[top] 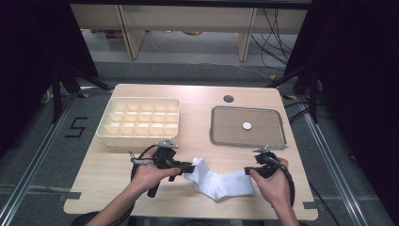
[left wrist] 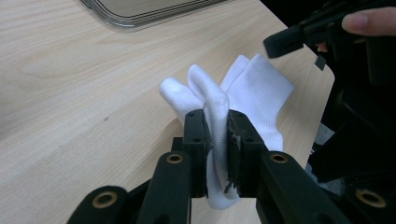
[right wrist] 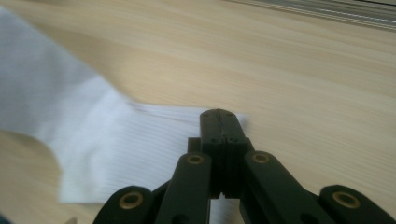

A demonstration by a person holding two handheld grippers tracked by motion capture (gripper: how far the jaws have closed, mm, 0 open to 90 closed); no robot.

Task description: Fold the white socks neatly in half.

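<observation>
Pale wood makes up the surface [top: 108, 174], and near its front edge lies a white sock [top: 219, 181]. The sock runs sideways, from one hand to the other, with a bend in the middle. Its left end is bunched up and lifted a bit; its ribbed right end lies flat.

Left tongs [left wrist: 217, 140] are pinching that bunched left end. In the left gripper view, white cloth is squeezed tight between the two black jaws. Right tongs [right wrist: 219, 123] are shut all the way, jaw against jaw. In the right gripper view they sit over the corner of the ribbed end, but no cloth shows between them. I cannot tell if they touch the sock or just hang over it.

So the sock's long line points from the left tongs to the right tongs. The left hand [top: 150, 174] already has its end. The right hand [top: 273, 181] is at the other end, so that one looks best placed to open and grab there next.

Farther back, a cream box [top: 139, 122] with many little cells sits on the left. A grey tray [top: 248, 126] with a small white disc [top: 247, 125] in it sits on the right, well apart from the sock.
</observation>
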